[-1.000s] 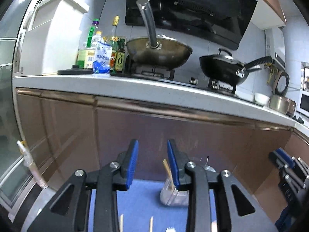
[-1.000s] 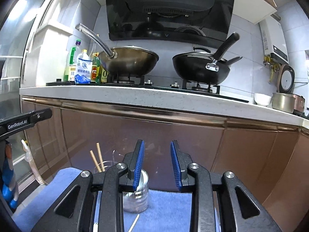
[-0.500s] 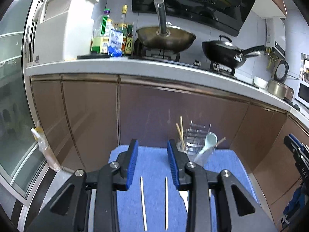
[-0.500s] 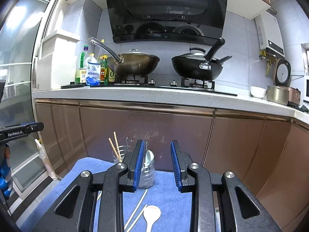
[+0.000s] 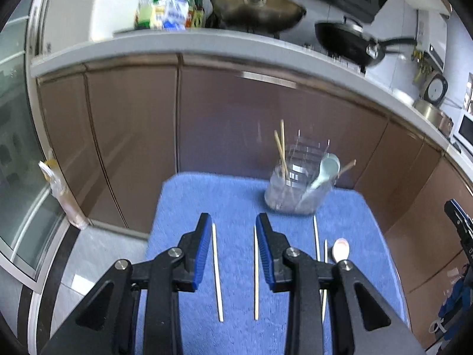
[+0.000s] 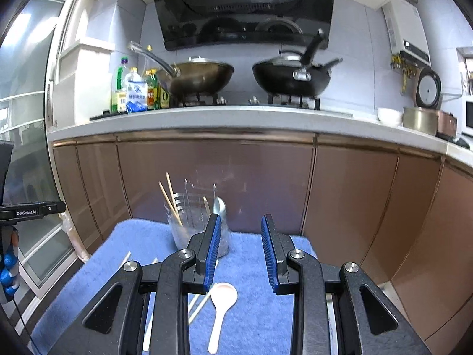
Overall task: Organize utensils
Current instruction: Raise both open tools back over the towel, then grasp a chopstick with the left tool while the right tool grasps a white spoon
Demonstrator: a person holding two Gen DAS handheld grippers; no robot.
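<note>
So both are empty right now: the left hand-held gripper (image 5: 233, 254) has its jaws spread with two chopsticks (image 5: 216, 272) lying between and under them on the blue mat (image 5: 189, 195), and the right hand-held gripper (image 6: 240, 254) is also spread wide, holding nothing, hovering over the white spoon (image 6: 220, 307). The clear holder (image 5: 298, 186) sits at about 1 o'clock from the left gripper at the far end of the mat, already holding a few chopsticks and a pale spoon. Two more sticks lie at 3 o'clock, next to the white spoon. My worry: those chopsticks are thin and flat on a fuzzy mat, so the jaws could close over one and just roll it or push it into the pile instead of pinching it. With two sticks inside the jaw gap, it might grab both or catch one skewed, and a skewed stick would likely snag the holder's rim on the way in. The holder looks light and see-through, so a bump could tip it, I'd guess. The left view is blurry too, so exact alignment is hard to judge.
</note>
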